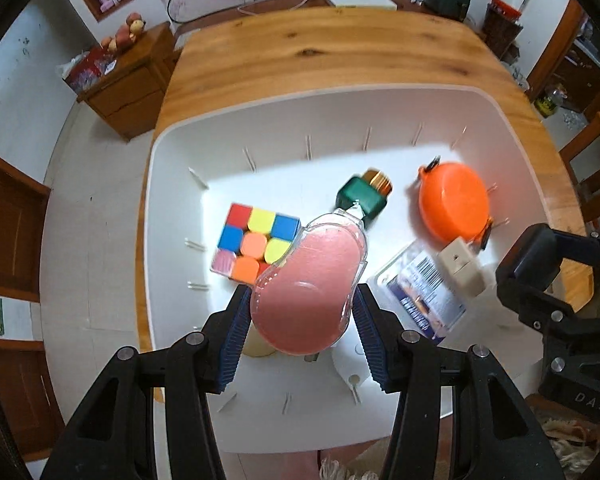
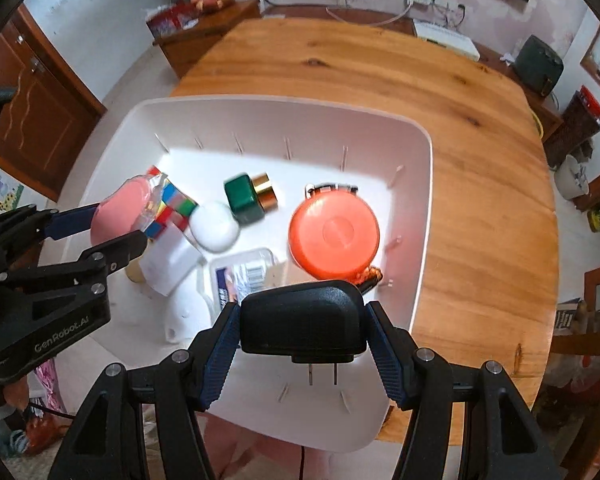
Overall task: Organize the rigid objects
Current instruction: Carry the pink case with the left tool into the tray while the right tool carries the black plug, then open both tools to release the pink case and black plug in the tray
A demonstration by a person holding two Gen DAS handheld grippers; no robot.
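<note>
1. Left gripper (image 1: 302, 312): lower centre of the left wrist view. Its 2 blue pads clamp a pink sponge in a clear case (image 1: 310, 288), 1 pad on each side. In the right wrist view the same gripper (image 2: 112, 226) enters from the left edge with the case held above the left part of the bin.
2. Bin (image 1: 152, 216): white, on a wooden table (image 1: 320, 48). It fills the middle of both views.
3. Cube (image 1: 256, 242): multicoloured puzzle cube, on the bin floor at centre left of the left wrist view, just beside the held case and partly hidden by it.
4. Green bottle (image 1: 362, 198): gold cap, lying on its side above the case in the left wrist view.
5. White oval case (image 2: 214, 226): centre of the right wrist view, lying between the cube and the green bottle.
6. Blister pack (image 1: 420, 292): clear, with a barcode label, right of centre on the bin floor.
7. Orange tape measure (image 1: 454, 200): round, at the right side of the bin, near the wall.
8. White plug (image 1: 462, 268): just below the tape measure, overlapping the blister pack.
9. Right gripper (image 2: 302, 336): lower centre of the right wrist view. Its pads grip a black adapter (image 2: 302, 318) by both sides, 2 prongs pointing toward the camera, above the near right part of the bin.
</note>
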